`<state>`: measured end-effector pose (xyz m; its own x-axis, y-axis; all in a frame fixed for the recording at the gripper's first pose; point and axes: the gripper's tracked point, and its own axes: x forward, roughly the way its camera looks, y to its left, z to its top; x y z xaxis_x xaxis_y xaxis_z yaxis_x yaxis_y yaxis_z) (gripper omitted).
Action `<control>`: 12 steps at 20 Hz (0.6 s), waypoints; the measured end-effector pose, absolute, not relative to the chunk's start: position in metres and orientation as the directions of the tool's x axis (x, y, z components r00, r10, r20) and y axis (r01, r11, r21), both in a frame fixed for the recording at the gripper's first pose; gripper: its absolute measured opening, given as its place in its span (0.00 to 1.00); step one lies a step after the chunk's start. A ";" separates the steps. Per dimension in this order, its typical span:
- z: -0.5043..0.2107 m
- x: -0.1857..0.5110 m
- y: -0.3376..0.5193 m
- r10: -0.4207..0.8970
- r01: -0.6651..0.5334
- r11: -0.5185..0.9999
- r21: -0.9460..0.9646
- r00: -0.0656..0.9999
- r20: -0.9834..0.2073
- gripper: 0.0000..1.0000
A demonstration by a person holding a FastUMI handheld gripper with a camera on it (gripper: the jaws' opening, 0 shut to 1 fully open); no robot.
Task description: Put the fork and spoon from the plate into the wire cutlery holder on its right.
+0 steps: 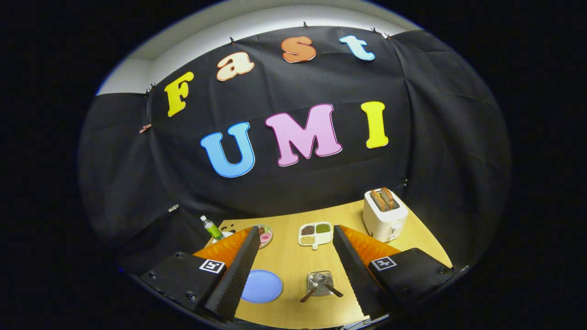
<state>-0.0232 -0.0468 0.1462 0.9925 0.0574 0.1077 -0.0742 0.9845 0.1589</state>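
My gripper (296,228) is open and held high above the wooden table (293,263), with nothing between its fingers. Below, between the fingers, a round blue plate (261,286) lies bare next to the left finger. To its right stands the wire cutlery holder (319,280). Two utensils stand in it, their brown handles (308,295) leaning out towards me on either side. I cannot tell which one is the fork and which the spoon.
A white toaster (384,215) with two slices of bread stands at the back right. A white divided dish (315,233) of beans sits at the middle back, with a small plate of food (266,236) and a green bottle (211,228) to its left.
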 end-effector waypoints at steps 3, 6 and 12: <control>0.156 -0.042 -0.057 -0.010 -0.013 0.994 0.109 0.978 0.208 0.99; 0.148 -0.057 -0.056 -0.041 0.024 0.997 0.069 0.966 0.255 0.99; 0.135 -0.060 -0.055 -0.046 0.036 0.998 0.045 0.967 0.252 0.99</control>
